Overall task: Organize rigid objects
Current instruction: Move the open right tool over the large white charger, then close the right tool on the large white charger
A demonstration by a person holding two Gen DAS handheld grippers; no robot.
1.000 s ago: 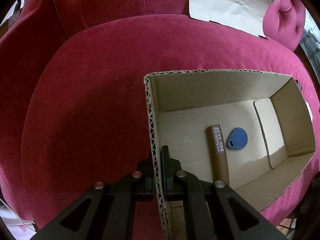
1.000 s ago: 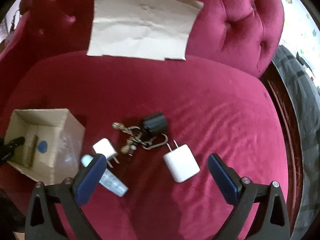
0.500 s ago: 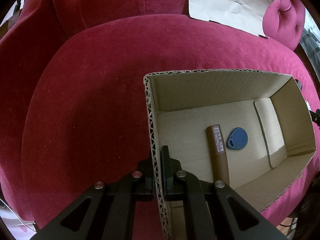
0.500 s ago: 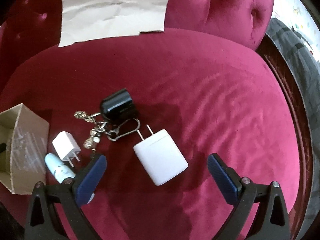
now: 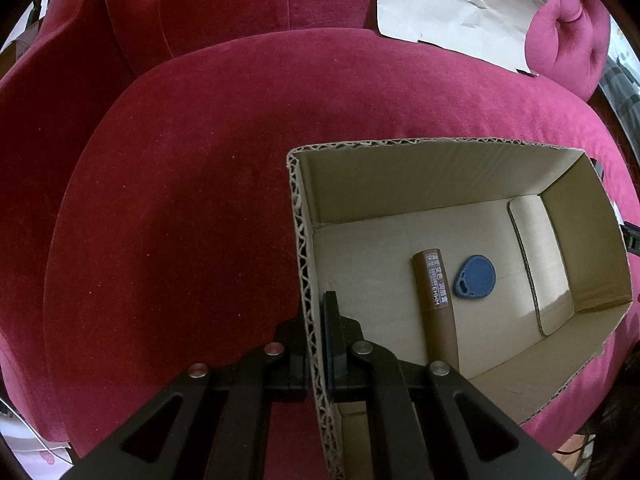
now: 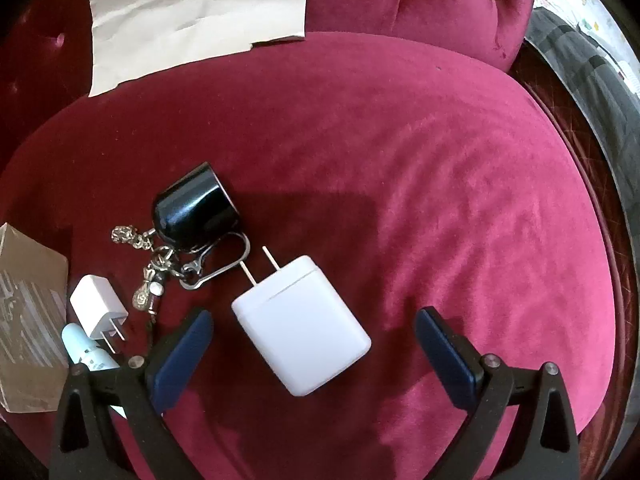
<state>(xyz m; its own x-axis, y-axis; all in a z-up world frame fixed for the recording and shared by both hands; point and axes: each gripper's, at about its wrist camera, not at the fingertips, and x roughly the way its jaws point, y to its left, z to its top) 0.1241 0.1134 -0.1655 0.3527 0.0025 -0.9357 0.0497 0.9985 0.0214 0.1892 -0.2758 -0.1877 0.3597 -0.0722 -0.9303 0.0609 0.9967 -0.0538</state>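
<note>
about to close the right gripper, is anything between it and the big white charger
Nothing visible. The right gripper is open, its blue pads either side of the big white charger on the cushion. The keychain and small charger lie off to the left.

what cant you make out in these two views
- Left wrist view: the brown tube's lower end is hidden behind the left gripper, shut on the cardboard box wall.
- Right wrist view: the pale blue tube is partly covered by the open right gripper; the keychain charms are too small to identify.
</note>
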